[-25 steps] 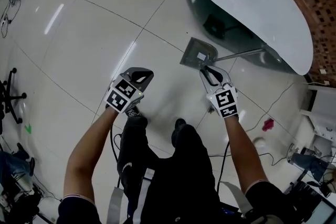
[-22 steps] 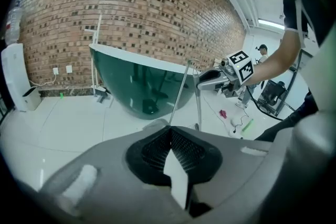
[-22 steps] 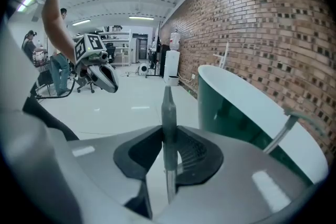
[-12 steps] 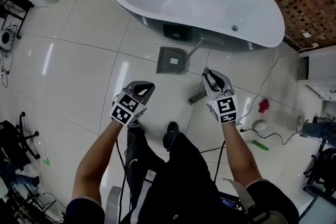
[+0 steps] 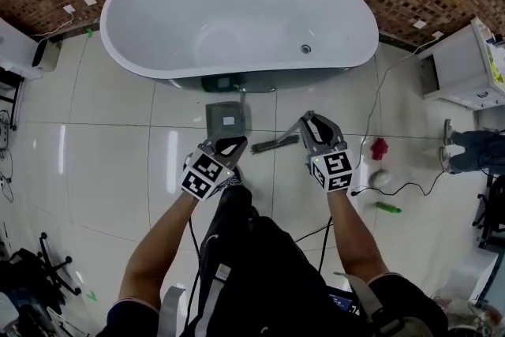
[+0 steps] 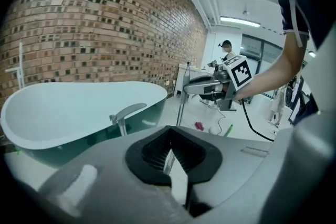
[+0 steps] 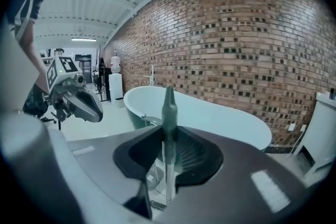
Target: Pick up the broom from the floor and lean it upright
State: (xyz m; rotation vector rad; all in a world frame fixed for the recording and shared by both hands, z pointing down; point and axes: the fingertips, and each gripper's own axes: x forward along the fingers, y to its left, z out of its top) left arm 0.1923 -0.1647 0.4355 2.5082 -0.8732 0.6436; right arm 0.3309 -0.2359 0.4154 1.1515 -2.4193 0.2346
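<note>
The broom's dark brush head (image 5: 276, 143) is low by the floor in front of the white bathtub (image 5: 237, 20); whether it touches the tiles I cannot tell. My right gripper (image 5: 314, 127) is shut on the broom's metal handle (image 7: 168, 128), which stands almost upright between the jaws, its pointed tip above them. In the left gripper view that handle (image 6: 181, 105) hangs straight down from the right gripper (image 6: 195, 86). My left gripper (image 5: 230, 146) hovers left of the broom, shut, with nothing between its pads (image 6: 157, 149).
A grey dustpan (image 5: 226, 119) leans against the tub's side. On the tiles to the right lie a red cloth (image 5: 379, 147), a white ball (image 5: 380, 178), a green object (image 5: 388, 207) and a black cable (image 5: 410, 187). A white cabinet (image 5: 458, 63) stands at the right, a person's legs (image 5: 472, 146) beside it.
Both grippers have risen and moved toward the bathtub, which now fills the top of the head view. The right gripper kept its hold on the broom, whose handle now stands steeper.
</note>
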